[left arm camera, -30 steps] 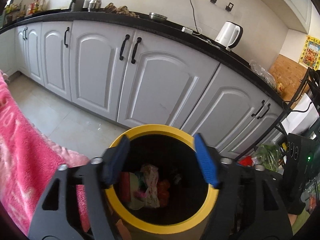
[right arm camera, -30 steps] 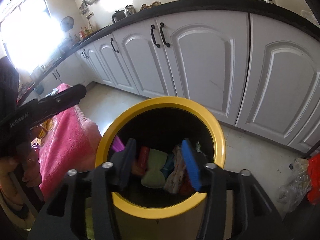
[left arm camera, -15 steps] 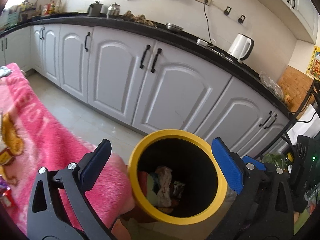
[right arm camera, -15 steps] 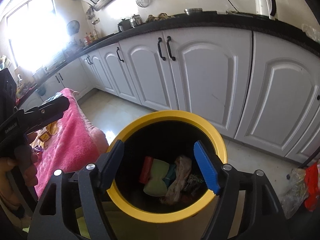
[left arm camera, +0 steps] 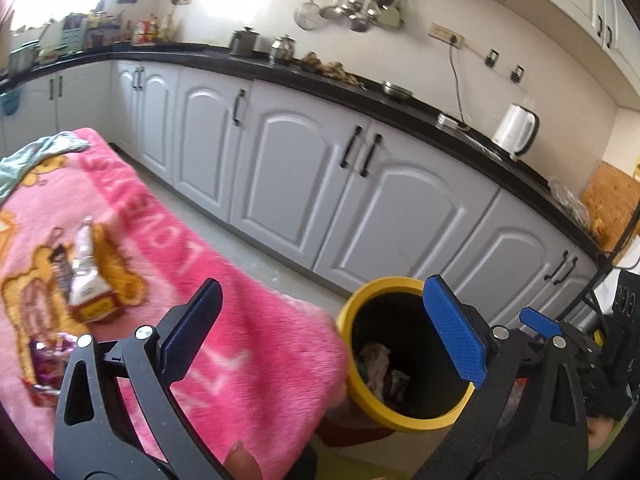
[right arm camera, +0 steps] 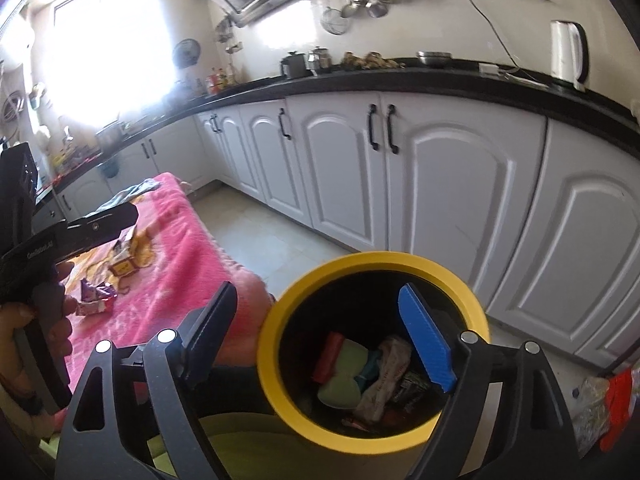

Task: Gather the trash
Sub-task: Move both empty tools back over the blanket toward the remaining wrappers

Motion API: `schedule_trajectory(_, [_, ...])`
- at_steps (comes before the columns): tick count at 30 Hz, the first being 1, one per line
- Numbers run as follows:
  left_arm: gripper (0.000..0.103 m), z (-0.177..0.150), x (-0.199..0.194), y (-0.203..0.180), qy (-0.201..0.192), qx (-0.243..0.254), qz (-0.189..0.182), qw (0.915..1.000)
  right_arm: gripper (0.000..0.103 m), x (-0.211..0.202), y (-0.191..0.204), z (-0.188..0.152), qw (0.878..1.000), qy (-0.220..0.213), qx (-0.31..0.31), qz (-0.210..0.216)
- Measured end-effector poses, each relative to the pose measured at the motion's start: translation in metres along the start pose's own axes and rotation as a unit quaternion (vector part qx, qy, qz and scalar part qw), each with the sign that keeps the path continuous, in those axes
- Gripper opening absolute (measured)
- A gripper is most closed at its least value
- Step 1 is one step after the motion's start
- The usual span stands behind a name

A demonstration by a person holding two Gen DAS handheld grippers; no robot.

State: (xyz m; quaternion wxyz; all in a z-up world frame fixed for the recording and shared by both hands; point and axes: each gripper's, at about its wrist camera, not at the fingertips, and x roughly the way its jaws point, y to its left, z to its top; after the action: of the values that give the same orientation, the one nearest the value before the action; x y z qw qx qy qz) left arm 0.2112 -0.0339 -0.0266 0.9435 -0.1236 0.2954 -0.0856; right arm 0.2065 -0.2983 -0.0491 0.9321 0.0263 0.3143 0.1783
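Note:
A yellow-rimmed black bin (left arm camera: 384, 282) (right arm camera: 376, 258) stands beside a pink blanket (left arm camera: 248, 344) and holds several crumpled wrappers (right arm camera: 380, 368). On the blanket lie a white-and-orange wrapper (left arm camera: 86, 276) (right arm camera: 124, 266) and a purple wrapper (left arm camera: 46, 356) (right arm camera: 94, 298). My left gripper (left arm camera: 320, 292) is open wide and empty, hanging over the blanket's near corner, left of the bin. My right gripper (right arm camera: 316, 296) hovers just above the bin's mouth. Its jaws are opening and nothing is between them. In the right wrist view a hand at the left edge holds the left gripper.
White cabinets (left arm camera: 340, 200) under a black counter (right arm camera: 440, 80) run behind the bin, with tiled floor (right arm camera: 280, 236) between. A white kettle (left arm camera: 516, 124) stands on the counter. A grey cloth (left arm camera: 44, 148) lies at the blanket's far end. Plastic bags (right arm camera: 600, 404) sit on the floor at right.
The left gripper swung left from over the bin to above the blanket and its jaws spread wide. The right gripper pulled back a little from the bin and its jaws widened.

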Motion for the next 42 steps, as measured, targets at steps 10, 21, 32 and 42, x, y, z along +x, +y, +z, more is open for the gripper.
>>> schedule_trajectory(10, [0.092, 0.004, -0.041, 0.052, -0.034, -0.035, 0.040, 0.9980, 0.083, 0.003, 0.059, 0.007, 0.997, 0.003, -0.058, 0.041])
schedule_trajectory(21, [0.092, -0.001, -0.075, 0.097, -0.054, -0.060, 0.078, 0.9936, 0.085, 0.013, 0.125, 0.016, 0.990, 0.005, -0.107, 0.094])
schedule_trajectory(32, [0.092, -0.011, -0.097, 0.139, -0.057, -0.084, 0.113, 0.9883, 0.086, 0.037, 0.181, 0.032, 0.982, 0.009, -0.127, 0.139])
schedule_trajectory(42, [0.081, -0.026, -0.103, 0.193, -0.020, -0.131, 0.124, 0.9834, 0.086, 0.084, 0.229, 0.025, 0.973, 0.050, -0.140, 0.176])
